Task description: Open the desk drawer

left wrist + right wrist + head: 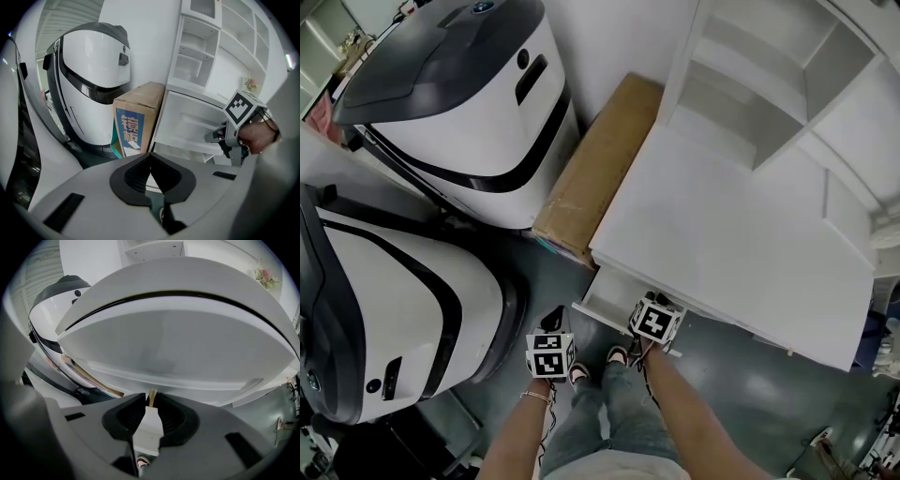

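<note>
Closest, my right gripper [151,401] clamps the drawer front [150,425] at its top edge, slightly out from the desk [741,234]. My left gripper [150,157] hangs empty, jaws together. A cardboard box [591,173] and a white machine [403,309] crowd the left; the grey floor [750,375] lies open rightward.

The counter [741,225] and its drawer [609,295] were smooth white board, softly matt. The cardboard box [595,164] looked brown, dull and papery. The two machine shells [478,103] were glossy white plastic with dark trim — the grey floor [741,375] shone too. The right gripper [151,399] was matt grey plastic, with ribbed dark pads [129,416].
</note>
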